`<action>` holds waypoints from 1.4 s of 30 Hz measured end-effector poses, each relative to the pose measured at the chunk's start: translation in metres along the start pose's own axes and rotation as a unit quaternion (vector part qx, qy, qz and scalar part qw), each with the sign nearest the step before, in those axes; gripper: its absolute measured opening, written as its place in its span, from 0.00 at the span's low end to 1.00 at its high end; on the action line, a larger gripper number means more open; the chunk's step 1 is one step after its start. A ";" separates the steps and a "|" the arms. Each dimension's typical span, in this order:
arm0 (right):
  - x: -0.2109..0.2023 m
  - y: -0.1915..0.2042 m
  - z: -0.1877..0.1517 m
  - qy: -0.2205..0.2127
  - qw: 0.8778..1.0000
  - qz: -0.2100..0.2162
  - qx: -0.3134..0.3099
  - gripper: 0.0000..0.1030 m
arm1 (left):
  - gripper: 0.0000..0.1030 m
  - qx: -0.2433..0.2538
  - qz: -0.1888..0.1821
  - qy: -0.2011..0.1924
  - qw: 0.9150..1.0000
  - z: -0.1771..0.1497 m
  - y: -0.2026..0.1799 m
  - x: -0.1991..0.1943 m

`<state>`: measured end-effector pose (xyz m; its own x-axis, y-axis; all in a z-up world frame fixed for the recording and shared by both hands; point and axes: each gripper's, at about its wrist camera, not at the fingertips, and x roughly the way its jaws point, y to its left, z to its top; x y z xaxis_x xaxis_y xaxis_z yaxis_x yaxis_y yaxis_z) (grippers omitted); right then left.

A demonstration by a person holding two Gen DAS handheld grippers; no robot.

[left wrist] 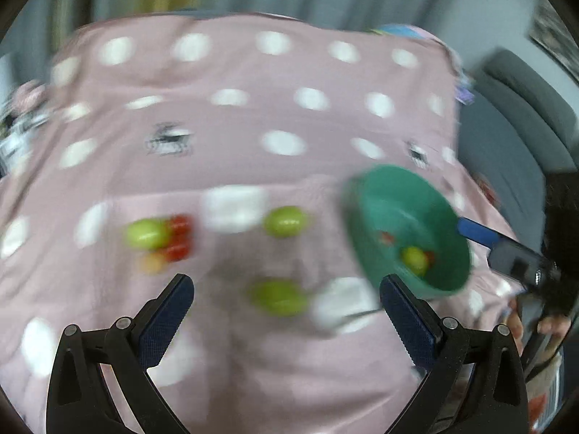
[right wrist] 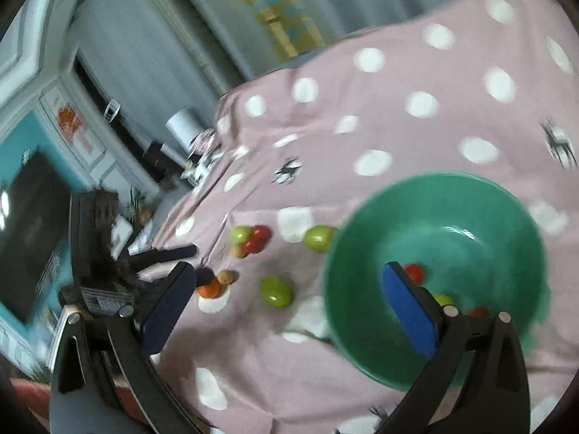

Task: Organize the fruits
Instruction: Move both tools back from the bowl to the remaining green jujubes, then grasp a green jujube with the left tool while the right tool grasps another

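While tilted downward, left gripper (left wrist: 286,303) fingers spread.

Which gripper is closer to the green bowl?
Right. The right gripper hangs open at the green bowl, one finger over its rim. The left gripper is open above the loose fruit, with the bowl off to its right.

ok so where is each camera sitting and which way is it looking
Left wrist: on the left gripper, looking down at the pink cloth and loose fruit; its open fingers and the right gripper show.
Right wrist: on the right gripper, looking down over the bowl; its open fingers and the left gripper show.
Shared: bowl, cloth, green fruit.
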<state>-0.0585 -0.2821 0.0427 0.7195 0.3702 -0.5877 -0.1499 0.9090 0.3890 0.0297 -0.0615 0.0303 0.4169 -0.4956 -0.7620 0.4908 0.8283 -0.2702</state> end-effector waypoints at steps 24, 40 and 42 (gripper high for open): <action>0.133 0.050 -0.049 0.153 0.969 -0.068 -0.184 0.71 | 0.99 -0.081 -0.098 0.097 0.987 -0.012 0.048 0.065; 0.151 0.037 -0.058 0.177 0.972 -0.081 -0.130 0.52 | 0.72 -0.148 -0.188 0.154 0.959 -0.016 0.036 0.114; 0.151 0.039 -0.060 0.173 0.972 -0.095 -0.130 0.50 | 0.62 -0.162 -0.192 0.153 0.956 -0.016 0.042 0.114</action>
<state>0.0036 -0.1795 -0.0733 0.4871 0.1931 -0.8517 -0.2357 0.9681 0.0848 0.0859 -0.0789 -0.0776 -0.0144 -0.7209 -0.6929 0.2803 0.6623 -0.6949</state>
